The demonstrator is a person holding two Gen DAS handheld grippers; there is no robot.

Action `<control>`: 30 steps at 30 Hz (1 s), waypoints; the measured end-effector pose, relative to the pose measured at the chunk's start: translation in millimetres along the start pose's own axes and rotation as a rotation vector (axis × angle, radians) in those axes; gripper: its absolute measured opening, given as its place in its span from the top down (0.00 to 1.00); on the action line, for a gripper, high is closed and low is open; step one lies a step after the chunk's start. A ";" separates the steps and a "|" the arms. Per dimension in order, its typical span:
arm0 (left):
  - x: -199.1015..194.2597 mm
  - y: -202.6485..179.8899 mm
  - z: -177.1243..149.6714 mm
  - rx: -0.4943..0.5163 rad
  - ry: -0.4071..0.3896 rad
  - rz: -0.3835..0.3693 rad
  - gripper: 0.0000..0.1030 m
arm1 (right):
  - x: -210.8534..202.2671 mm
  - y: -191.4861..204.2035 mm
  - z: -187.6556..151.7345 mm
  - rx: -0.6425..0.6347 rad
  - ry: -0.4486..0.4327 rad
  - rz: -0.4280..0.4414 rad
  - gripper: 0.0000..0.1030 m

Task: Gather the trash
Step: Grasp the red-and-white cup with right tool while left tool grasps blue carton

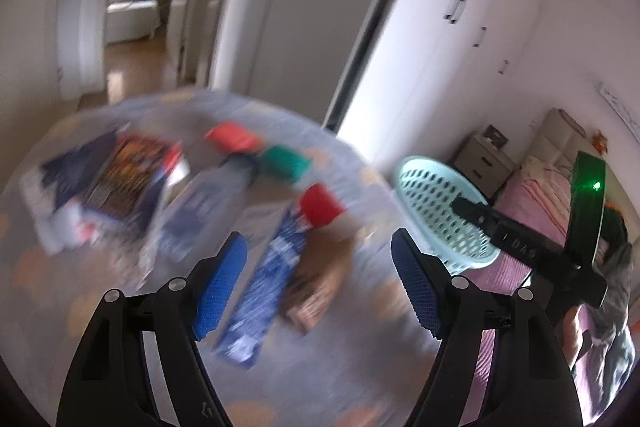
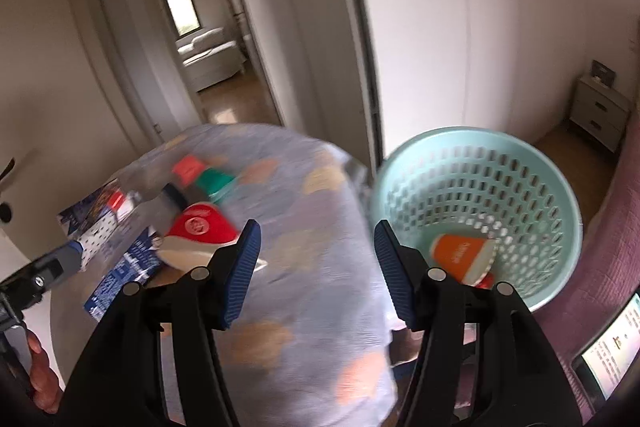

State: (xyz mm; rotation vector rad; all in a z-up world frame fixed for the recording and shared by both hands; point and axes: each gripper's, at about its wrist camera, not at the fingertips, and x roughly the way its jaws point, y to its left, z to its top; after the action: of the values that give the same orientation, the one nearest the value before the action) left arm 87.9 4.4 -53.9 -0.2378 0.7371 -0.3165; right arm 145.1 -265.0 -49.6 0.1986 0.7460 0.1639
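We saw both claws, left gripper [image 1: 318, 287] and right gripper [image 2: 316, 273], parted and empty. Orange cup [image 2: 464, 255] lay in the basket [image 2: 552, 187]; its label was unreadable. Remaining trash [image 1: 276, 267] was on the table [image 1: 360, 367], blurred.

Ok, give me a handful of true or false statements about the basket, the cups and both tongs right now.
1. The basket is empty. False: an orange cup lies inside.
2. Both tongs, left and right, stand open with nothing between the pads. True.
3. A green cup lies on the patterned cloth. True.
4. The basket is dark red. False: it is light blue-green, with a perforated wall.
5. A blue-and-white carton lies on the cloth. True.
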 end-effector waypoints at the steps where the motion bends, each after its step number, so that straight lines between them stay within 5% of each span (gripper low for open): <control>1: -0.8 6.9 -3.4 -0.016 0.010 0.000 0.29 | 2.8 6.1 -1.2 -0.010 0.006 0.008 0.46; 13: 7.6 65.9 -30.0 -0.159 0.081 -0.043 0.29 | 35.9 68.6 -11.7 -0.108 0.068 0.124 0.46; 24: 43.6 88.1 -42.9 -0.252 0.159 -0.107 0.25 | 40.1 79.4 -14.1 -0.153 0.087 0.160 0.46; 30: 44.8 78.6 -43.9 -0.203 0.160 -0.050 0.30 | 44.7 89.0 -16.2 -0.198 0.107 0.173 0.46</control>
State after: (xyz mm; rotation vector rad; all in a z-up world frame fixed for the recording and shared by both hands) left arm 104.4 56.5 -138.4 -0.4266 0.9240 -0.3111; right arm 159.5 -167.1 -69.4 0.0660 0.8133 0.4139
